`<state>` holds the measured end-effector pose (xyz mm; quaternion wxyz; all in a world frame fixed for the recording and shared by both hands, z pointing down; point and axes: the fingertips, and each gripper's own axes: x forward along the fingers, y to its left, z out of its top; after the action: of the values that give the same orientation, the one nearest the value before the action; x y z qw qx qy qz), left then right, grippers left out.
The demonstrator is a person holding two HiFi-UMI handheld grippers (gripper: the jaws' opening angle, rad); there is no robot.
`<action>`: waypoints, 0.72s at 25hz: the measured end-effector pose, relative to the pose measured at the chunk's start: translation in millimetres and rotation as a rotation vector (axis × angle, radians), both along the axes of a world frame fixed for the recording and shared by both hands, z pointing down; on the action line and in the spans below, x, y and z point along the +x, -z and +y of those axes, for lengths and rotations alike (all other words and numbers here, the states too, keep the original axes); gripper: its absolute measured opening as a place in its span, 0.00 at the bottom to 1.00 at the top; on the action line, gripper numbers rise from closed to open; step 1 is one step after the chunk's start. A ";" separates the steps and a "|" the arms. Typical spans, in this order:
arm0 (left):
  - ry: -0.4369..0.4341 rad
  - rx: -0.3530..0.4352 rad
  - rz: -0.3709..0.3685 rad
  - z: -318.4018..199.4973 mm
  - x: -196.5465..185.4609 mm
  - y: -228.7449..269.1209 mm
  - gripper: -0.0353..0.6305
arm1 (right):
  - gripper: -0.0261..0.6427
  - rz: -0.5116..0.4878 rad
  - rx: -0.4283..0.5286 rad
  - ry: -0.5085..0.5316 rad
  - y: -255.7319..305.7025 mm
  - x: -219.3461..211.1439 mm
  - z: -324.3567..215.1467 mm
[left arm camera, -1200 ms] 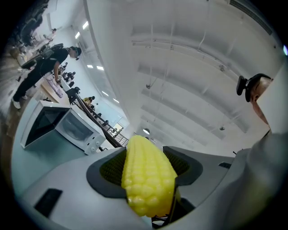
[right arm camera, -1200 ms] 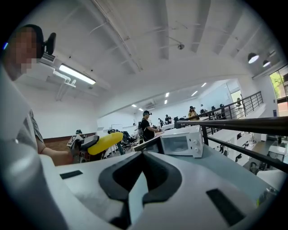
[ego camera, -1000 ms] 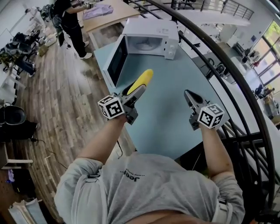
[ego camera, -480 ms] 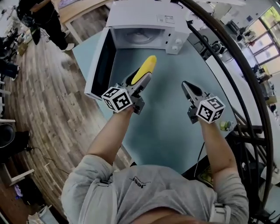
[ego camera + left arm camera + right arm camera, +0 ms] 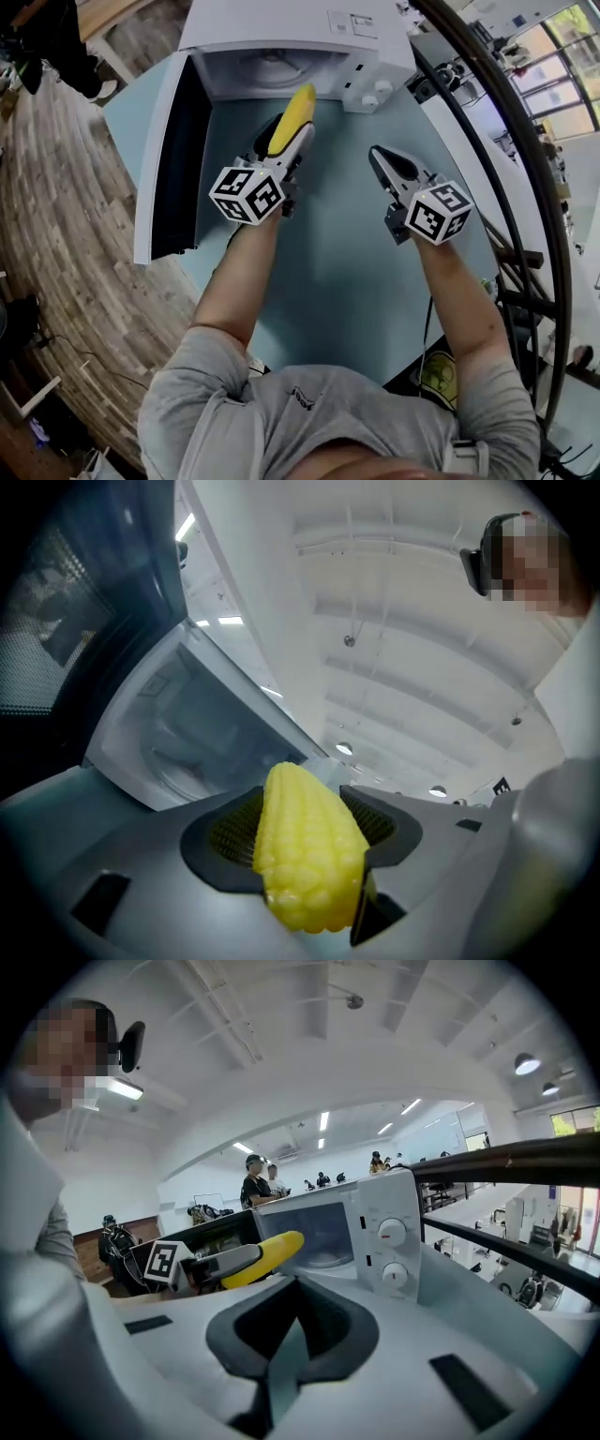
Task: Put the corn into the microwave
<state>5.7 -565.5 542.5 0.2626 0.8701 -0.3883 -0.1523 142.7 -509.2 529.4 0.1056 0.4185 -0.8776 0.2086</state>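
Jaws of my left gripper (image 5: 289,148) clamp the yellow corn cob (image 5: 292,114) before the open white microwave (image 5: 281,33) at the teal worktop's (image 5: 347,281) far edge. My right gripper's (image 5: 382,161) jaws are closed and empty. Risk: the cob tip clips the cavity frame and slips.

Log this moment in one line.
left tongs: shut on corn | right tongs: shut, empty | microwave: door open | corn: at the opening

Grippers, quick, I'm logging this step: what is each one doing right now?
Left gripper: closed on the corn.
Right gripper: closed, empty.
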 end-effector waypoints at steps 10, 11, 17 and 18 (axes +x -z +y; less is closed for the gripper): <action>0.096 0.055 -0.123 -70.2 -10.3 -11.7 0.44 | 0.07 -0.005 -0.005 0.020 -31.8 -1.8 -49.6; 0.103 0.062 -0.137 -76.7 -9.7 -12.0 0.44 | 0.07 -0.005 -0.005 0.023 -34.5 -2.1 -52.6; 0.159 0.092 -0.257 -116.0 -12.6 -15.9 0.44 | 0.07 -0.003 0.003 0.029 -43.2 3.6 -69.1; 0.168 0.094 -0.283 -123.0 -12.8 -17.7 0.44 | 0.07 -0.001 0.004 0.027 -44.4 6.0 -71.0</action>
<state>-7.1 -688.5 560.2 0.1508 0.8586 -0.4854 -0.0675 148.7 -580.3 573.7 0.1073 0.4066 -0.8836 0.2058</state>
